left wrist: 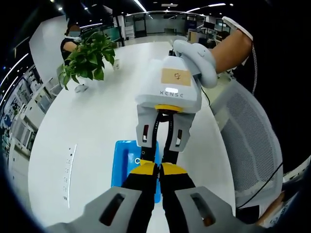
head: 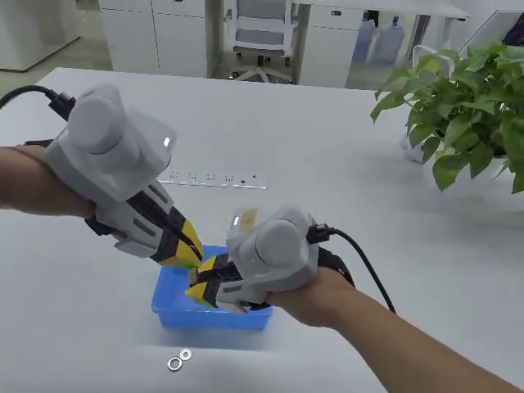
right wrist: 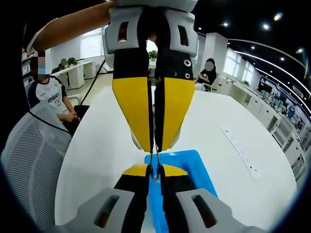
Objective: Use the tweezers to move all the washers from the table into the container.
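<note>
White table (head: pixel 327 164): left tool (head: pixel 189 250), right tool (head: pixel 205 283) pinch tweezers (right wrist: pixel 153 145) over container (head: pixel 211 318).

The grey left gripper (head: pixel 187 250) with yellow-tipped jaws angles down from the left forearm (head: pixel 33 184) and meets the matching right gripper (head: pixel 201 280) tip to tip. Both jaw pairs are pressed nearly together.

Head cam sits above the near edge of the table (head: pixel 344 155) and looks forward and down at mid range. Plant (head: pixel 467 106) is far right, power strip (head: pixel 213 178) mid-table. Left gripper (left wrist: pixel 158 167) cam sits low, faces right, very close on the right gripper (left wrist: pixel 158 156). Right gripper cam faces left, left gripper close to its lens. The two point at each other. All three share the blue bin (head: pixel 176 315) and the power strip. Head and left cams share the plant.
</note>
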